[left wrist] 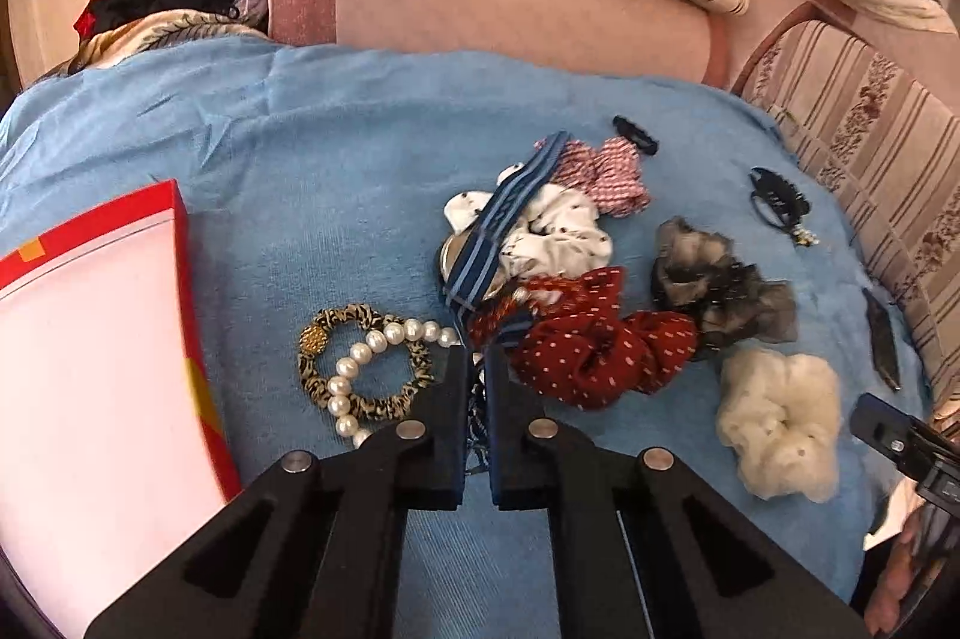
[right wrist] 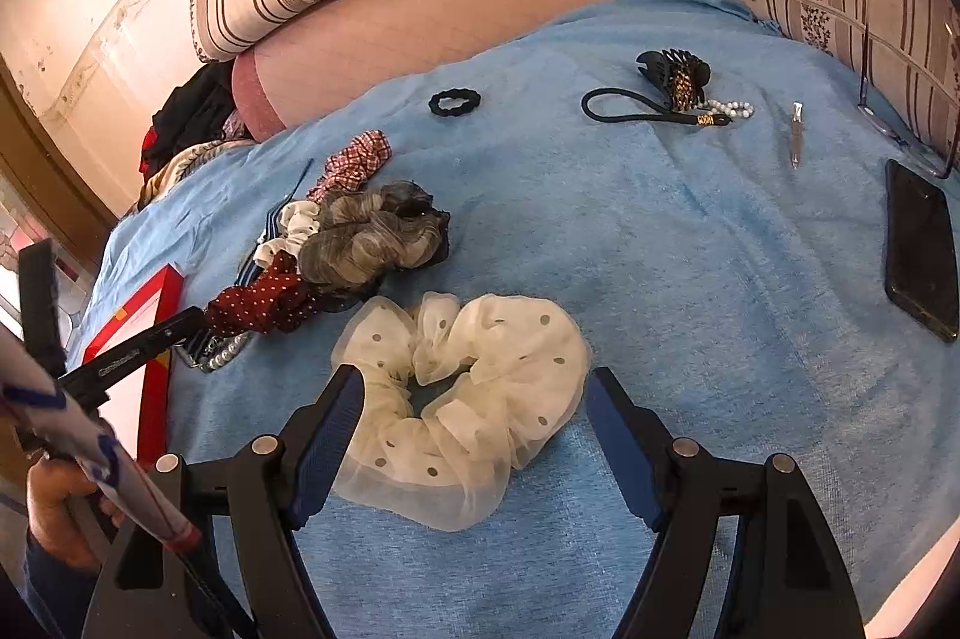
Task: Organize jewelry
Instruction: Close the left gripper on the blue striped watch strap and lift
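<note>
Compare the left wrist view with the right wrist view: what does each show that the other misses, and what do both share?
Only the left wrist view shows the leopard-print hair tie. Only the right wrist view shows the black phone, the round black hair tie and the silver clip. Both show the cream scrunchie, the red dotted scrunchie, the red box and the blue cloth.

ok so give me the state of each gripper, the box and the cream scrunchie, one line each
left gripper: shut on a blue striped band
right gripper: open, either side of the cream scrunchie, not pressing it
cream scrunchie: flat on the blue cloth
red box: open
</note>
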### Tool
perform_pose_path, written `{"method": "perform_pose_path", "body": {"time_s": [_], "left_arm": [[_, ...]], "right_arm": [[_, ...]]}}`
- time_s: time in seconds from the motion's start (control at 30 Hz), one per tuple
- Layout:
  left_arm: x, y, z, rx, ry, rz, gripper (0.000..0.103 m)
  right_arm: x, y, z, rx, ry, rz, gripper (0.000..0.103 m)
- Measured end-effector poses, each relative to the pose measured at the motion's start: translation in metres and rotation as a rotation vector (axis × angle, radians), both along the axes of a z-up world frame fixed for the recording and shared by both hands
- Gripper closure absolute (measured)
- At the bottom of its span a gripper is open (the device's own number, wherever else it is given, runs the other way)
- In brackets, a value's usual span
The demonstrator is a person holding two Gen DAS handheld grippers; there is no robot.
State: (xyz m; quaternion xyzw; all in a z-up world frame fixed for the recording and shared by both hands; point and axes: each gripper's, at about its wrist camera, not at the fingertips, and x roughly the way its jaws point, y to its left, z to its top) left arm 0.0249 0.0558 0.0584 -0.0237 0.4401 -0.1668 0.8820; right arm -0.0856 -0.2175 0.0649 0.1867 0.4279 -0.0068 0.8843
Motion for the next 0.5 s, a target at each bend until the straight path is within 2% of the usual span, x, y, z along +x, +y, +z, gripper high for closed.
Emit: {"method": "perform_pose_path", "body": {"time_s": [0.03,0.13,0.3,0.37,0.5], "left_arm": [[-0.005,0.002,0.008,-0.022,-0.015,-0.009,0.103],[-0.019,0.012,0.032,-0.091,-0.061,-0.011,0.103],[-0.03,0.021,0.055,-0.134,-0.098,-0.033,0.103],[-0.025,0.02,0.05,-0.113,-0.077,-0.029,0.103],[-0.001,0.013,0.018,-0.106,0.02,-0.016,0.103]], "right_arm": [[0.0,0.0,0.001,0.0,-0.002,0.003,0.023],[-0.003,0.001,0.001,-0.003,-0.008,0.0,0.023],[-0.004,-0.001,0.002,-0.004,-0.01,-0.008,0.023],[-0.005,0.0,0.002,-0.007,-0.013,-0.012,0.023],[-0.003,0.005,-0.001,-0.013,0.001,-0.001,0.023]]}}
